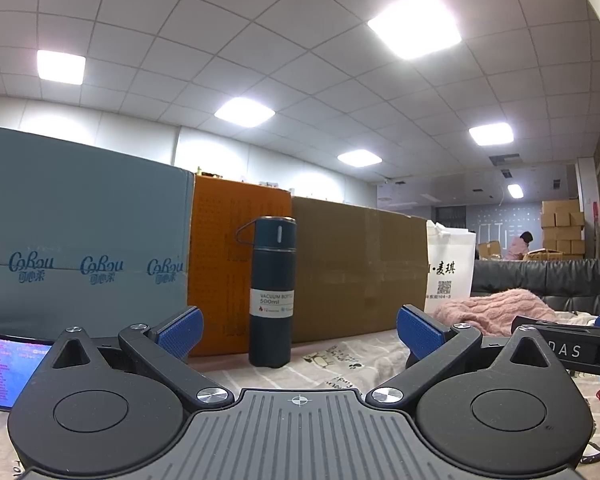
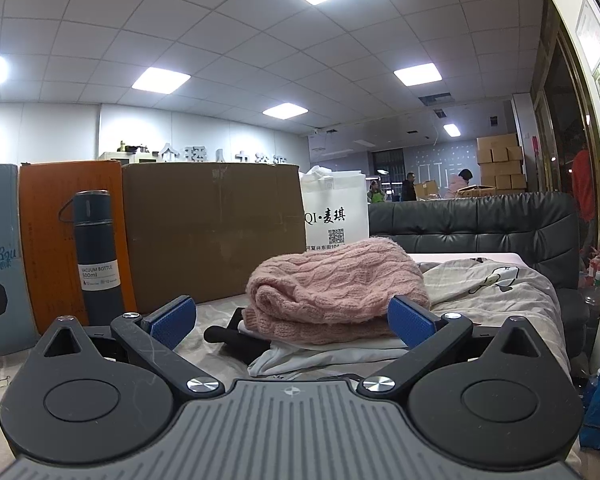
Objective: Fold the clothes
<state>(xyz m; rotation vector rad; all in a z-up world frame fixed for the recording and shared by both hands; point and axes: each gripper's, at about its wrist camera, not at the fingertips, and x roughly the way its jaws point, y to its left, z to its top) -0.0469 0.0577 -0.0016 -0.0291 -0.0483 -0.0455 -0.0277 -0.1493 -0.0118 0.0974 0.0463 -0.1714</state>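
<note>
A folded pink knit sweater (image 2: 336,288) lies on a white garment (image 2: 316,354) on the patterned cloth of the table. My right gripper (image 2: 292,320) is open and empty, low over the table, just in front of the pile. The sweater also shows in the left wrist view (image 1: 496,312), far to the right. My left gripper (image 1: 298,330) is open and empty, low over the table, facing a dark vacuum bottle (image 1: 271,292). The right gripper's body (image 1: 572,346) shows at the right edge of the left wrist view.
A dark vacuum bottle (image 2: 96,264) stands before blue (image 1: 80,232), orange (image 1: 224,256) and brown (image 2: 212,228) boxes along the back. A white paper bag (image 2: 336,212) and a black sofa (image 2: 480,220) stand behind the pile. A lit screen (image 1: 8,368) lies at left.
</note>
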